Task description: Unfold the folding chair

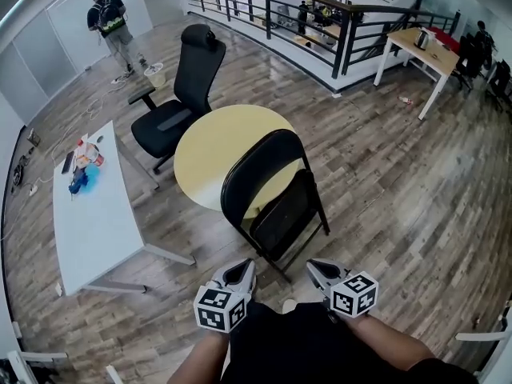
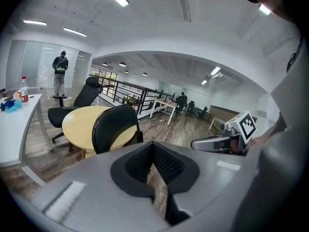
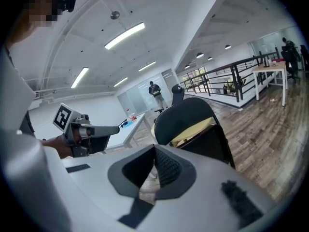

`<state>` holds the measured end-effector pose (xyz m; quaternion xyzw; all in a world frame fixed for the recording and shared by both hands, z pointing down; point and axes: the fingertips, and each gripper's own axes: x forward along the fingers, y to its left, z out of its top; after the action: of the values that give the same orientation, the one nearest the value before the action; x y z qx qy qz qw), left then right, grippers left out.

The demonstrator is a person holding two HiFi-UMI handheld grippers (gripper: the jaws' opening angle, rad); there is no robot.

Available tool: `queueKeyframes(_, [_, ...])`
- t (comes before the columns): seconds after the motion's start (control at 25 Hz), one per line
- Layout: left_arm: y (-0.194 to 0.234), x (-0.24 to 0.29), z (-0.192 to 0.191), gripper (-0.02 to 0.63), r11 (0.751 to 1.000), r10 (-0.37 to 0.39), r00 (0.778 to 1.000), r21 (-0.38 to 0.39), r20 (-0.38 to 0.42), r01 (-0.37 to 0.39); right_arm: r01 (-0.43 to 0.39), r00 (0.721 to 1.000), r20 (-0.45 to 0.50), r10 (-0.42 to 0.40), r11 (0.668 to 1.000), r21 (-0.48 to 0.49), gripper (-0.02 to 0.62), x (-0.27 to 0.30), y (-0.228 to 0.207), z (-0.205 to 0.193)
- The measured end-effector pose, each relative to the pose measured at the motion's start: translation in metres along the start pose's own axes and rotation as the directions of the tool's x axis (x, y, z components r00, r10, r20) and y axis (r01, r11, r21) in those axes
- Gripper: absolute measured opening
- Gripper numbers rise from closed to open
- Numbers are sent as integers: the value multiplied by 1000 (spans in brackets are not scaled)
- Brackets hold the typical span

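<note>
The black folding chair [image 1: 264,174] stands folded, its backrest leaning against a round yellow table [image 1: 210,146]. It also shows in the left gripper view [image 2: 113,127] and the right gripper view [image 3: 188,120]. My left gripper [image 1: 242,269] and right gripper [image 1: 316,266] are side by side close to my body, just short of the chair's feet and apart from it. Both point at the chair. The left gripper [image 2: 153,149] is shut with nothing between its pads, and so is the right gripper [image 3: 155,153].
A black office chair [image 1: 180,94] stands behind the round table. A long white table [image 1: 88,214] with bottles runs along the left. A railing [image 1: 320,22] and a desk [image 1: 416,50] are at the back right; a person [image 1: 112,26] walks far back left.
</note>
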<state>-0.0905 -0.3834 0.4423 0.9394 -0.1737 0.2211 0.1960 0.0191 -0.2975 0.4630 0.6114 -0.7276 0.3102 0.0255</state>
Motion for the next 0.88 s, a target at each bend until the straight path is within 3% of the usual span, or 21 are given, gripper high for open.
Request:
queueKeyframes(0.24, [17, 16, 34, 6, 996, -69, 998, 58, -9, 70, 86, 995, 43, -87, 996, 39, 6, 10, -9, 22])
queueKeyframes(0.44, [42, 24, 54, 6, 981, -85, 996, 170, -33, 90, 131, 988, 79, -134, 990, 48, 6, 30, -10, 41])
queueKeyframes(0.88, [107, 56, 87, 8, 969, -99, 994, 224, -52, 108, 218, 970, 89, -228, 970, 105, 6, 67, -18, 58])
